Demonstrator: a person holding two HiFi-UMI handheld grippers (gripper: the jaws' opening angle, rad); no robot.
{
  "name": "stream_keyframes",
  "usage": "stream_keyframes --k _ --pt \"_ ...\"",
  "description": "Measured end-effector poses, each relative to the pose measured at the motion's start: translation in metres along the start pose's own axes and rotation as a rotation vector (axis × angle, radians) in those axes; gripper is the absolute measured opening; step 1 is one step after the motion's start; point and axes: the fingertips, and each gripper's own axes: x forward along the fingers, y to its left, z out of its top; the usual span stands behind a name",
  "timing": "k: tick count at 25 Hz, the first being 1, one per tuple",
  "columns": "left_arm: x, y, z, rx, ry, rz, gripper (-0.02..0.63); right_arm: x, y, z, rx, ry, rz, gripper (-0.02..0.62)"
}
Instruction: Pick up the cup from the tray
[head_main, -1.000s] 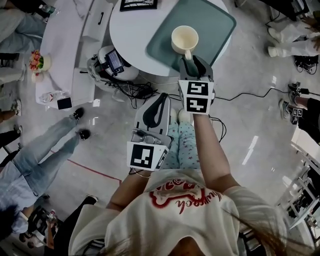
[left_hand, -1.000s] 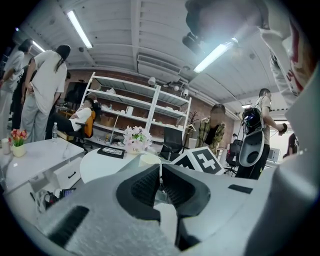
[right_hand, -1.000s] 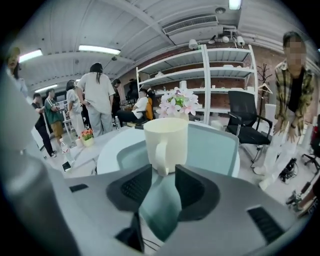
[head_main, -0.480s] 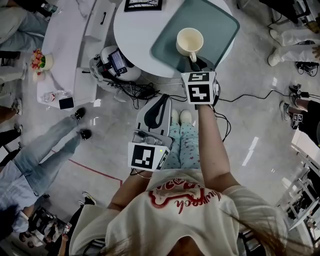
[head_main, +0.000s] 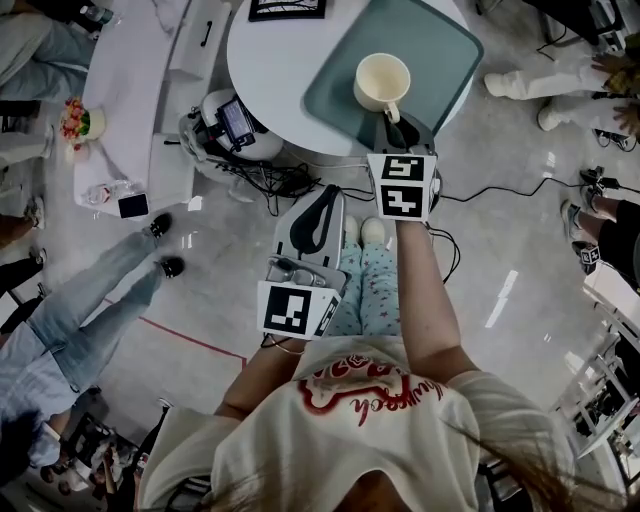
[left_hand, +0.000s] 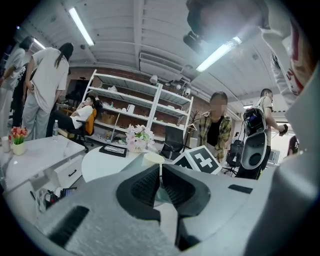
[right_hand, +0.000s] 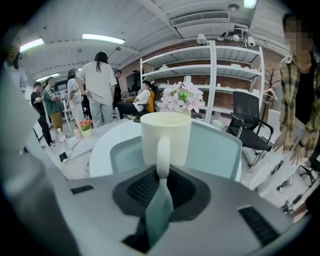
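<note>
A cream cup stands upright on the teal tray, its handle pointing toward me. My right gripper reaches over the tray's near edge, and its jaws are closing on that handle. In the right gripper view the cup fills the middle, and its handle sits in the right gripper with the pads against both its sides. My left gripper hangs low in front of my body, away from the table. In its own view the left gripper is shut on nothing, and the cup's rim shows just beyond it.
The tray lies on a round white table with a black-framed picture at its far side. A flower pot stands behind the cup. Cables and a device lie on the floor under the table. A white bench stands left. People stand around.
My right gripper has moved forward over the tray's edge and its jaws have closed in from wide open onto the cup's handle. The left gripper has stayed put.
</note>
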Motion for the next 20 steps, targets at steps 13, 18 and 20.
stream_keyframes --k 13,18,20 --pt "0.009 -0.008 -0.002 0.012 0.007 -0.023 0.026 -0.014 0.006 -0.006 -0.023 -0.052 0.005 0.057" --pt "0.01 -0.01 0.0 0.016 0.008 -0.029 0.026 -0.019 0.004 -0.007 -0.101 -0.051 -0.053 0.058" --pt "0.01 -0.009 0.0 0.017 0.008 -0.028 0.026 -0.02 0.006 -0.007 -0.122 -0.069 -0.07 0.058"
